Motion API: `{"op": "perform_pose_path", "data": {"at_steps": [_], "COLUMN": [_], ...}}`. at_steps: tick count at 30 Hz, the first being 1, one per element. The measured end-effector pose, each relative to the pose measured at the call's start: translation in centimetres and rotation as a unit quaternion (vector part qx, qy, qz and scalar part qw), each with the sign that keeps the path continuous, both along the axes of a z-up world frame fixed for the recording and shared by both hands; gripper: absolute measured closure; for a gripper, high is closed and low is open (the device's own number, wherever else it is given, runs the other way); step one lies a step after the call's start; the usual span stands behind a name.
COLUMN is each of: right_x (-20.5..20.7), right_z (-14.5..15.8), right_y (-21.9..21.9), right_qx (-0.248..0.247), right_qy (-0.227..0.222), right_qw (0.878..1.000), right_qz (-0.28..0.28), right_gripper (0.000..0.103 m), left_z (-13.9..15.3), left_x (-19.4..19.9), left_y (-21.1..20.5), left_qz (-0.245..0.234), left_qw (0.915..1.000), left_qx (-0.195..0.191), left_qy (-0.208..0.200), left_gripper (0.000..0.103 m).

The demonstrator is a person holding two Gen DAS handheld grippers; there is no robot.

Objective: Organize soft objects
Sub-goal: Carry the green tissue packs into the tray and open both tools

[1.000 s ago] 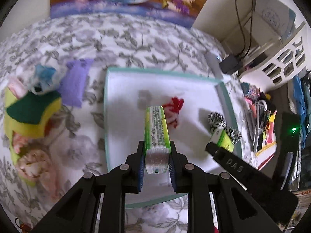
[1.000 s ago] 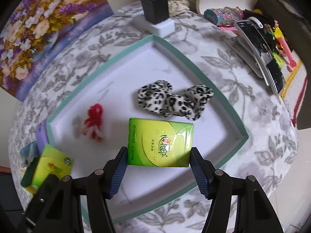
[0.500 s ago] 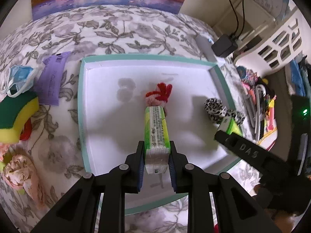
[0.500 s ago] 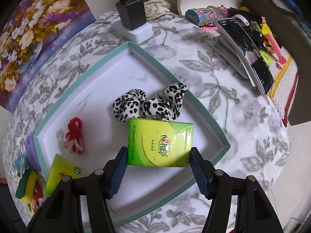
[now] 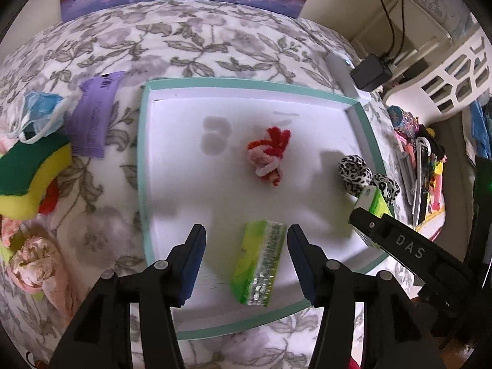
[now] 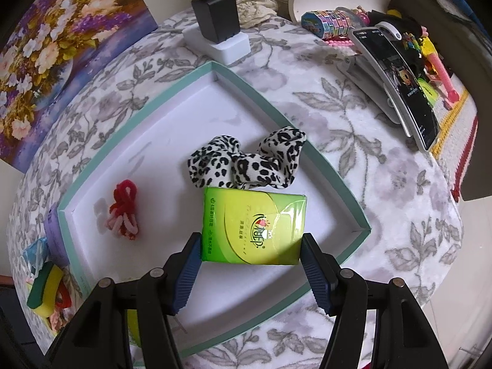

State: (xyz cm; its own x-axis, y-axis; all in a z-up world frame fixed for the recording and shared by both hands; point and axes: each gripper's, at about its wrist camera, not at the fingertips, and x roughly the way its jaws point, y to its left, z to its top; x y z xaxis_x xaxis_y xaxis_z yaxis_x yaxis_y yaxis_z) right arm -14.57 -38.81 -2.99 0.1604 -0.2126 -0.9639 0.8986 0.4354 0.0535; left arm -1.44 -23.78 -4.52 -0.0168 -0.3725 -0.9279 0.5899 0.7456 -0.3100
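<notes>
Tray [image 5: 143,166]: teal-rimmed, white inside, on the floral bench.
Left gripper [image 5: 246,238]: jaws opening; a green tissue pack [image 5: 259,264] lies loose between them, may tip.
Right gripper [image 6: 250,253]: clamps second tissue pack [image 6: 253,224] over the tray; could land on the leopard scrunchie [image 6: 246,161].

Green tissue packs [image 6: 253,226], a leopard-print black-and-white scrunchie [image 6: 246,163], red-and-pink yarn, possibly [image 5: 269,155], in a teal-rimmed white tray [image 5: 142,160].

The left tool [image 5: 246,236] points steeply down, its jaws opening, with a green tissue pack [image 5: 259,263] lying loose between the pads, touching neither. The right tool [image 6: 250,252] also points steeply down, its blue pads pressed against both sides of a second green pack [image 6: 253,224].
</notes>
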Motion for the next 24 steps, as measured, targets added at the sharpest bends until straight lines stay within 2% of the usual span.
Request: {"op": "perform_pose_path", "data": {"at_steps": [4, 12, 19, 21, 23, 24], "right_x": [0.1, 0.3, 0.5, 0.6, 0.6, 0.6], "right_z": [0.3, 1.0, 1.7, 1.8, 1.8, 1.8], "right_y": [0.3, 0.6, 1.1, 1.1, 1.1, 1.1], "right_qx": [-0.002, -0.01, -0.021, -0.025, -0.029, -0.03], "right_qy": [-0.005, -0.011, -0.014, -0.015, -0.016, -0.018], "right_qw": [1.0, 1.0, 0.999, 0.999, 0.999, 0.999], "right_qz": [0.005, 0.012, 0.024, 0.028, 0.031, 0.032], "right_gripper": [0.036, 0.035, 0.033, 0.028, 0.011, 0.01], "left_z": [0.2, 0.8, 1.1, 1.1, 1.2, 1.2], "left_x": [0.6, 1.8, 1.3, 1.1, 0.9, 0.8], "left_y": [0.6, 1.9, 1.5, 1.2, 1.0, 0.9], "left_qz": [0.015, 0.045, 0.034, 0.028, 0.022, 0.019], "left_qw": [0.9999, 0.999, 0.9993, 0.9994, 0.9995, 0.9995], "left_qx": [0.005, 0.001, 0.005, 0.008, 0.01, 0.011], "left_qy": [-0.001, -0.005, -0.015, -0.02, -0.023, -0.024], "left_gripper": [0.042, 0.041, 0.041, 0.039, 0.036, 0.036]}}
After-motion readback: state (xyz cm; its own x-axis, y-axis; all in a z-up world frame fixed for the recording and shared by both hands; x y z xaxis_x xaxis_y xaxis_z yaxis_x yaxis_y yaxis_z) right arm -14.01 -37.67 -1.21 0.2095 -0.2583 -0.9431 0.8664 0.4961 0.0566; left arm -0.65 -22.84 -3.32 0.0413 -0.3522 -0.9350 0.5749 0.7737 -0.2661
